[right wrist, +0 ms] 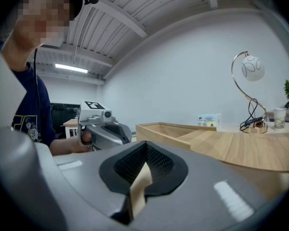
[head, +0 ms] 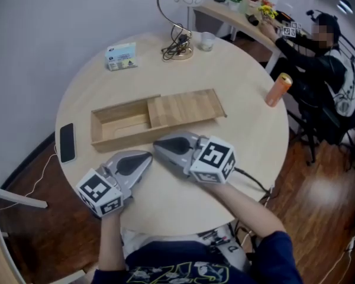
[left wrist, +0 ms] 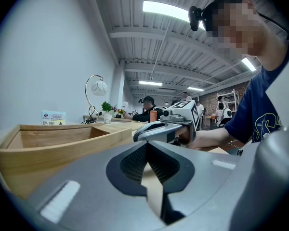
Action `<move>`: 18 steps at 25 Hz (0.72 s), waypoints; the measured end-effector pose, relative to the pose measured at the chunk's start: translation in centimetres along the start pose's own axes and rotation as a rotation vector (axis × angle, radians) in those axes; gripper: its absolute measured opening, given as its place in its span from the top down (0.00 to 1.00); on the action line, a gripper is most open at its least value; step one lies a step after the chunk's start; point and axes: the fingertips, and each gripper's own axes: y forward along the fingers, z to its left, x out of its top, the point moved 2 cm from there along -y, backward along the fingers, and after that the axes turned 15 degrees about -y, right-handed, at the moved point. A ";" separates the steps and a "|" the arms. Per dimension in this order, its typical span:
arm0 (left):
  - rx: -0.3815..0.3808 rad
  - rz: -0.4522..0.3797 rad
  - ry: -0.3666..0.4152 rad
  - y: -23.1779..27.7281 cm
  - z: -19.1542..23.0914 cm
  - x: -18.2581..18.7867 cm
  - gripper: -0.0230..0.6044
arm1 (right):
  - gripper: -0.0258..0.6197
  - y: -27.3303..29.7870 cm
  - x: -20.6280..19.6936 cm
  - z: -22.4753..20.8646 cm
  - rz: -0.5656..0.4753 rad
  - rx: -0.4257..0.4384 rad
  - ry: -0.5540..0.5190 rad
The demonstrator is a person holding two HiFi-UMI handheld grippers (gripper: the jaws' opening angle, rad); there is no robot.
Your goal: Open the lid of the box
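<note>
Looking across the round table (head: 254,152), the biggest thing on it is the long wooden box (head: 123,139), lying crosswise near the middle. Its flat sliding lid (head: 186,107) covers only the right-hand part (the left part is bare, and nothing lies inside it). I'd judge the opening to be roughly half done, with the lid yet to come clear of the box.

Both tools are down at the near side of the box, tips pointing toward each other. The left gripper (head: 148,156) is just short of the front wall. The right gripper (head: 156,146) is just beside it, close to the wall below the lid's exposed edge. Each has its fingers pressed fully together with nothing between them.

The next move, I reckon, calls for one closed tip to catch that exposed lid edge and push it rightward along the box. The other would steady the box so it doesn't skid across the table.
</note>
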 end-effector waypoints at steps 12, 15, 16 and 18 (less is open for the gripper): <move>0.000 -0.001 -0.001 0.0 0.0 0.0 0.96 | 0.95 0.1 -0.1 0.1 0.005 0.003 -0.008; 0.005 -0.002 -0.002 -0.2 0.0 0.0 0.96 | 0.95 0.2 0.1 0.1 0.005 -0.004 0.013; 0.005 -0.002 -0.002 -0.2 0.0 0.0 0.96 | 0.95 0.2 0.2 0.1 0.005 -0.004 0.014; 0.005 -0.002 -0.002 -0.2 0.0 0.0 0.96 | 0.95 0.2 0.1 0.0 0.007 -0.001 0.009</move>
